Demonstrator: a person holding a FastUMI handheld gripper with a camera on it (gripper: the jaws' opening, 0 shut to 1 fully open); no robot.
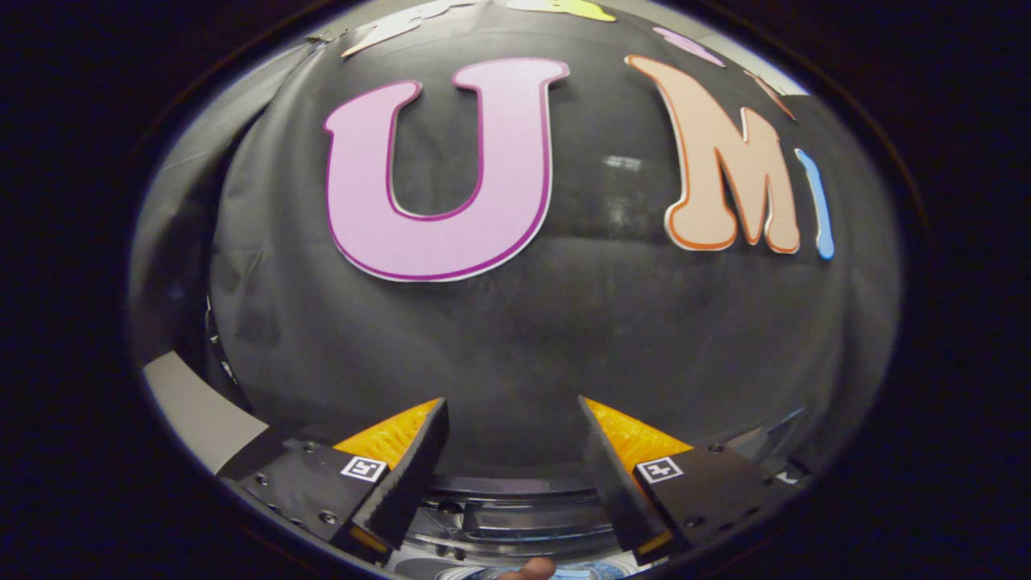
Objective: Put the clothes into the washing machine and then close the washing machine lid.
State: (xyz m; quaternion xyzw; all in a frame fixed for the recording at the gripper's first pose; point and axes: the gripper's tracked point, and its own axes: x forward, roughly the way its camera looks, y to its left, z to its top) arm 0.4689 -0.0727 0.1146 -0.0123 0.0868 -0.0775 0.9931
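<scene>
My gripper [511, 411] stands open, its two fingers spread wide with nothing between them. It points at the black cloth wall of the booth. Below and between the fingers I see the top of the washing machine [507, 515], a dark glossy curved part with a pale rim under it. I cannot tell from here whether its lid is up or down. A small bit of a person's finger [527, 569] shows just beneath the machine's rim. No clothes are visible.
The black booth wall [515, 322] rises close ahead beyond the fingers. A pale grey surface [189, 403] slants at the left, beside the left finger. A glossy edge [777, 431] shows to the right of the right finger.
</scene>
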